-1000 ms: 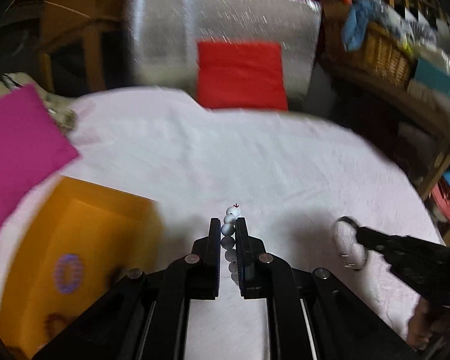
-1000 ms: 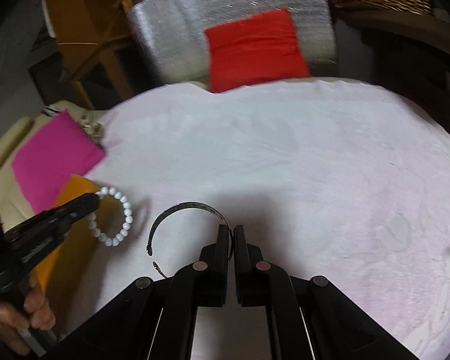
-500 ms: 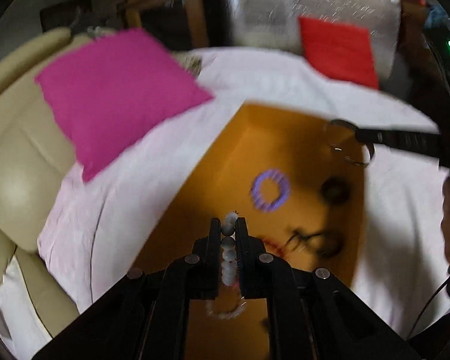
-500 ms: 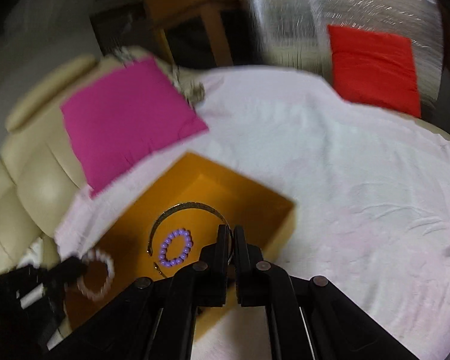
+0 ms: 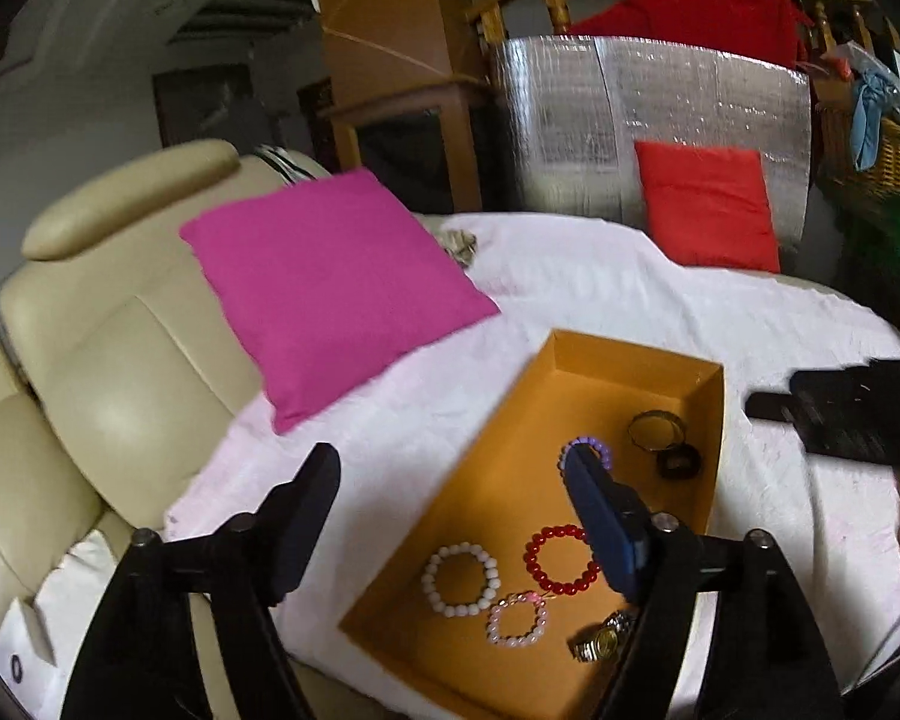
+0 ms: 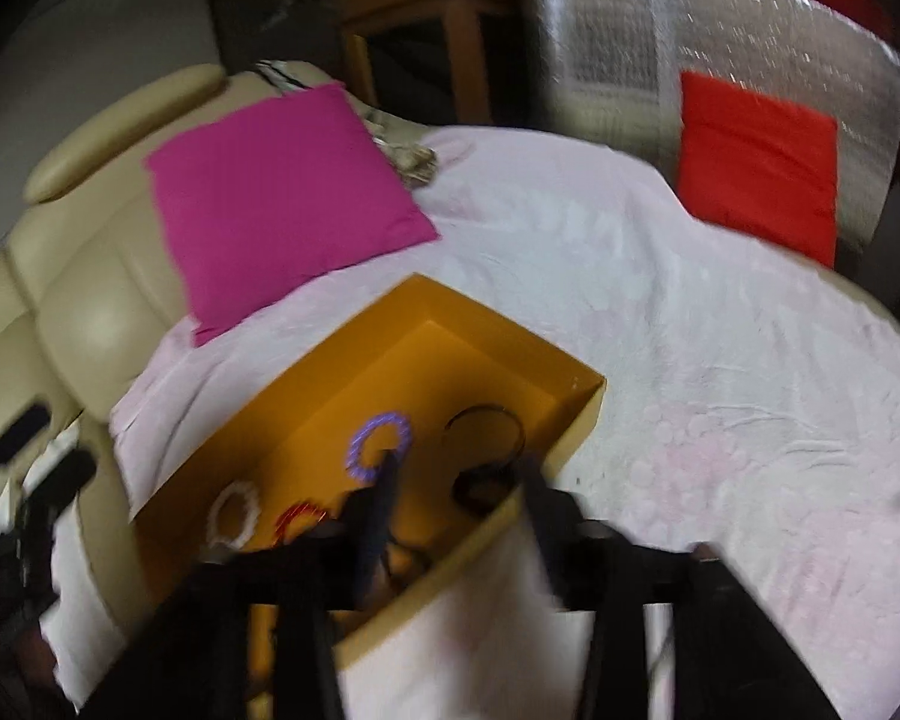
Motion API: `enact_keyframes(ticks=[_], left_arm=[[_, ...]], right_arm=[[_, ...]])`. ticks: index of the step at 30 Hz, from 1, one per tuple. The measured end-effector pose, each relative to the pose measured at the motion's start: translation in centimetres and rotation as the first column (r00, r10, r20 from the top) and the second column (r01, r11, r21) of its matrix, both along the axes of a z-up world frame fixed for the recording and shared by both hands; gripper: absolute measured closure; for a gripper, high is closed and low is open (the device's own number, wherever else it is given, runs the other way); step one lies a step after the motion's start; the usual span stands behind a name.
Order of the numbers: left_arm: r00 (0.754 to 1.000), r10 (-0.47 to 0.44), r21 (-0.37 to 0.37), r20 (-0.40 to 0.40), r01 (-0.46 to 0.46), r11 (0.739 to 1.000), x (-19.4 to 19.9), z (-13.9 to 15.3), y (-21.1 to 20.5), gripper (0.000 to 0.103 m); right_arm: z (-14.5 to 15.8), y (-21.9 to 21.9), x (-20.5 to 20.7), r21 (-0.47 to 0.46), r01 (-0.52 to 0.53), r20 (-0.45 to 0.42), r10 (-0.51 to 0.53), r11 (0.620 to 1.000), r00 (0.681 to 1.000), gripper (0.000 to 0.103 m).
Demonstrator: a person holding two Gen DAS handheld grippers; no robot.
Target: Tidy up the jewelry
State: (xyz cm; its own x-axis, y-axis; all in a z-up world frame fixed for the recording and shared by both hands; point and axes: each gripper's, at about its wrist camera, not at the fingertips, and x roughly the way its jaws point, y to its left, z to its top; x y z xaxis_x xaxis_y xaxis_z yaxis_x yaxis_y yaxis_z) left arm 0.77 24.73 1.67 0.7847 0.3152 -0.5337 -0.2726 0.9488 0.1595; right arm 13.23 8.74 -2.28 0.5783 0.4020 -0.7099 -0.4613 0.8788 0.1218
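An orange box [image 5: 630,357] sits on the pale pink cloth. In it lie a white bead bracelet [image 5: 461,579], a red one [image 5: 561,561], a pink one [image 5: 517,618], a watch [image 5: 600,642], a purple bracelet [image 5: 594,450], a thin metal bangle [image 5: 657,429] and a dark ring [image 5: 678,461]. My left gripper [image 5: 450,474] hovers over the box's near left side, jaws opening, nothing between them. In the blurred right wrist view my right gripper [image 6: 459,480] hangs over the box [image 6: 480,348], jaws opening and empty, with the bangle [image 6: 486,420] and purple bracelet [image 6: 378,438] just beyond.
A magenta cushion [image 5: 330,288] leans on the beige leather sofa [image 5: 108,360] to the left. A red cushion [image 5: 708,210] stands against a silver foil panel [image 5: 648,108] at the back. The right gripper's body [image 5: 822,414] reaches in beside the box's right wall.
Both grippers swung left from the open cloth to over the orange box and opened. The white bead bracelet and the metal bangle left the jaws and now lie in the box.
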Motion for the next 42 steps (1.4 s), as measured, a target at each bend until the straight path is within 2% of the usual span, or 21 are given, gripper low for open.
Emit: enact_keyframes(ticks=[4,10,13,18,21,27,42], left_arm=[[0.999,0.036,0.016,0.013,-0.036,0.999,-2.2,1.8,-0.4,0.02],[0.993,0.115,0.025,0.022,-0.116,0.993,-5.0,3.6,-1.2,0.018],[0.983,0.182,0.018,0.035,-0.183,0.983,-6.3,4.3,-1.2,0.017],[0.959,0.275,0.059,0.063,-0.279,0.958,-7.8,5.3,-1.7,0.016],[0.958,0.278,0.049,0.07,-0.281,0.958,-8.6,5.9,-1.7,0.016],[0.953,0.288,0.105,0.092,-0.296,0.949,-9.2,6.6,-2.4,0.016],[0.961,0.268,0.064,0.072,-0.273,0.96,-9.6,6.9,-1.6,0.016]], right_arm=[[1.3,0.2,-5.8,-0.032,-0.069,0.027,0.069,0.997,0.997,0.044],[3.2,-0.1,-11.5,-0.057,-0.08,0.056,0.083,0.995,0.995,0.044],[3.7,-0.2,-12.8,-0.041,-0.051,0.051,0.053,0.998,0.997,0.043],[4.0,0.6,-14.8,-0.048,-0.025,0.062,0.028,0.999,0.998,0.043],[4.1,0.9,-15.7,-0.052,-0.02,0.082,0.025,0.998,0.996,0.041],[4.2,0.9,-16.2,-0.041,-0.02,0.095,0.024,0.999,0.995,0.041],[4.9,1.0,-16.5,-0.024,0.009,0.132,-0.005,1.0,0.991,0.041]])
